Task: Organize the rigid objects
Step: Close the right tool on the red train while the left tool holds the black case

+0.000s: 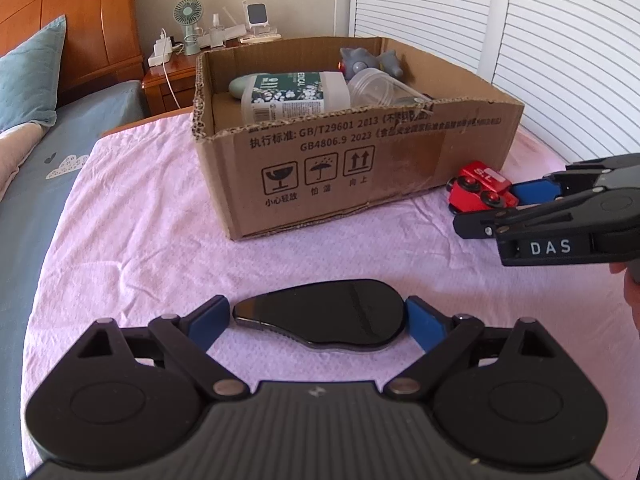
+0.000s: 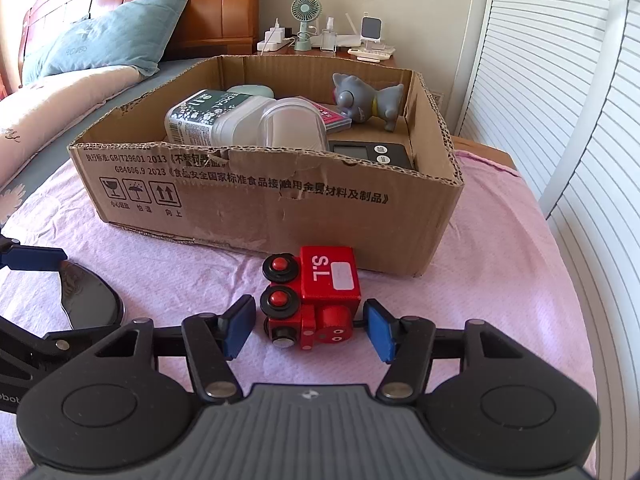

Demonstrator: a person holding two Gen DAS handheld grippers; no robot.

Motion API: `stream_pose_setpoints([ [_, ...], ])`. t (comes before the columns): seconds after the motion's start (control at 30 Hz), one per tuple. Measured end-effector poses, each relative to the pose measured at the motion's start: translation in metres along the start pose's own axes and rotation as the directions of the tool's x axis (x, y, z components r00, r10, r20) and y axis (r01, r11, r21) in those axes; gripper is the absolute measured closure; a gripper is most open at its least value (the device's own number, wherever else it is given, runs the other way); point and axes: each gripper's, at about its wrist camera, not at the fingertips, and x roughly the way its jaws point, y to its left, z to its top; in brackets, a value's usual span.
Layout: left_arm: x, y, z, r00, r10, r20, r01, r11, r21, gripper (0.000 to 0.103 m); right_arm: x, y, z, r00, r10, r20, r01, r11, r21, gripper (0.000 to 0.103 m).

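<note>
A flat glossy black teardrop-shaped object lies on the pink cloth between the blue pads of my left gripper; the pads sit at its two ends, seemingly touching. It also shows in the right wrist view. A red toy train marked "S.L" lies on its side in front of the cardboard box. My right gripper is open around the train's near end, pads apart from it. In the left wrist view the train and right gripper are at the right.
The box holds a white bottle, a clear plastic container, a grey toy animal, a black scale and other items. A nightstand with a green fan stands behind. A louvred door is at right, pillows at left.
</note>
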Motion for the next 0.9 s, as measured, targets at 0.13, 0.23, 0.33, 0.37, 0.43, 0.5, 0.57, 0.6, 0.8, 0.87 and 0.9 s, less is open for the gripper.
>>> stream_pose_setpoints([
  [0.13, -0.001, -0.001, -0.001, 1.0, 0.0, 0.007, 0.0, 1.0, 0.0, 0.01, 0.002, 0.0, -0.001, 1.0, 0.005, 0.011, -0.005, 1.0, 0.0, 0.037],
  [0.23, -0.001, -0.002, 0.0, 1.0, -0.002, -0.001, 0.002, 1.0, -0.001, 0.011, 0.003, -0.001, -0.001, 1.0, 0.011, 0.02, -0.011, 1.0, 0.001, 0.037],
  [0.33, -0.001, -0.003, 0.001, 1.0, -0.002, -0.007, 0.002, 1.0, -0.001, 0.013, 0.003, -0.002, -0.001, 1.0, 0.015, 0.025, -0.015, 1.0, 0.006, 0.041],
  [0.37, -0.001, -0.003, 0.001, 1.0, -0.001, -0.009, 0.001, 1.0, -0.005, 0.013, 0.003, -0.001, 0.0, 1.0, 0.009, 0.029, -0.009, 1.0, 0.008, 0.045],
  [0.43, -0.001, -0.003, 0.002, 1.0, -0.001, -0.014, 0.001, 1.0, -0.005, 0.013, 0.002, -0.002, 0.0, 1.0, 0.011, 0.027, -0.011, 1.0, 0.01, 0.045],
  [0.5, -0.001, -0.003, 0.004, 1.0, -0.008, -0.024, 0.008, 1.0, -0.002, 0.013, 0.002, -0.002, 0.0, 1.0, 0.008, 0.026, -0.008, 1.0, 0.007, 0.045],
  [0.57, -0.001, -0.002, 0.006, 0.999, -0.019, -0.041, 0.019, 1.0, 0.0, 0.014, 0.0, -0.002, 0.001, 1.0, 0.01, 0.027, -0.01, 1.0, 0.008, 0.045],
  [0.6, -0.001, -0.002, 0.006, 0.998, -0.029, -0.047, 0.029, 1.0, -0.004, 0.014, -0.002, -0.002, 0.001, 0.999, 0.015, 0.03, -0.015, 1.0, 0.012, 0.046],
  [0.8, -0.005, -0.004, 0.007, 0.997, -0.045, -0.066, 0.047, 0.999, 0.021, 0.014, -0.011, -0.004, 0.006, 0.999, 0.038, 0.025, -0.038, 0.999, 0.003, 0.048],
  [0.87, -0.004, -0.005, 0.006, 0.996, -0.046, -0.071, 0.048, 0.998, 0.03, 0.014, -0.008, -0.003, 0.005, 1.0, 0.022, 0.012, -0.022, 1.0, -0.005, 0.047],
  [0.9, -0.004, -0.006, 0.006, 0.996, -0.046, -0.073, 0.049, 0.998, 0.033, 0.014, -0.007, -0.003, 0.004, 1.0, 0.026, 0.009, -0.026, 1.0, -0.007, 0.047],
])
